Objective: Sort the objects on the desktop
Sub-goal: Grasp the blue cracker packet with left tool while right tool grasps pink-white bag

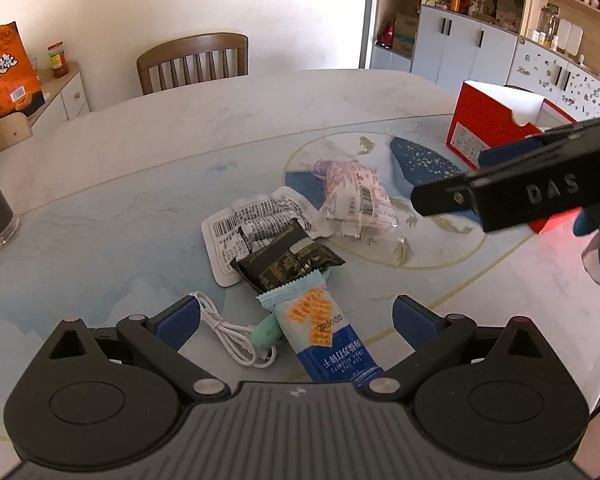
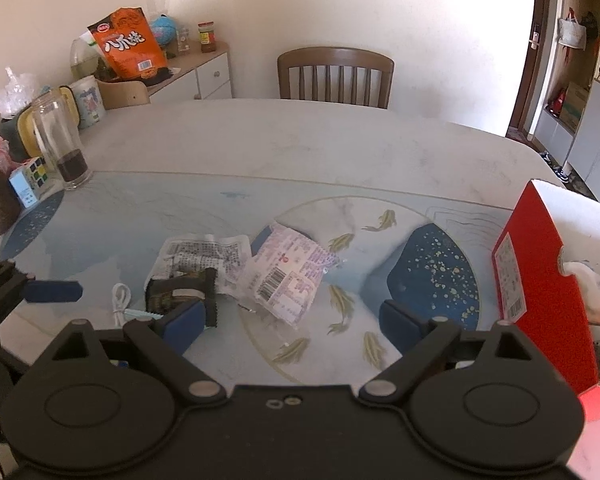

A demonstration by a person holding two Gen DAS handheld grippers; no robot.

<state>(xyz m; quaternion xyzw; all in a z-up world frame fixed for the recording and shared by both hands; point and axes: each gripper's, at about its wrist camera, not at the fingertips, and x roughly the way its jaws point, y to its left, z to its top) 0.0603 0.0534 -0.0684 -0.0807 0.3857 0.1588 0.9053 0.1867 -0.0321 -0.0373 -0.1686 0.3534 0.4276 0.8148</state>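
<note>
Most of the sorting was still to do. A loose heap of small items lay together near the middle of the tabletop (image 1: 148,128), on its blue and white printed cover: a blue-and-white snack bar wrapper (image 1: 324,336) nearest the left camera, a dark brown foil sachet (image 1: 288,260) overlapping it, a white printed pouch (image 1: 256,228) under the sachet, and a pinkish-purple printed packet (image 1: 356,196) just beyond. A coiled white charging cable (image 1: 232,332) with a mint-green plug (image 1: 266,330) lay beside the wrapper.

The red cardboard box (image 2: 540,280) stood open at the right edge of the tabletop, well apart from the heap. In the right wrist view something pale showed inside it, possibly a bag or packet already sorted, though the edge distortion made that hard to confirm. If so, one item at most was done.

The left hand-held gripper (image 1: 296,316) hung over the near end of the heap with its jaws spread as wide as they go, the snack bar wrapper and the cable plug lying between them but not pressed. The right hand-held gripper (image 2: 290,320) was also spread wide and empty, poised above the bare cover with the pinkish-purple packet just ahead of it and the dark sachet by its left finger.

I judged this an approach stage: neither gripper had hold of anything, and the whole heap remained to be picked up and put away.
</note>
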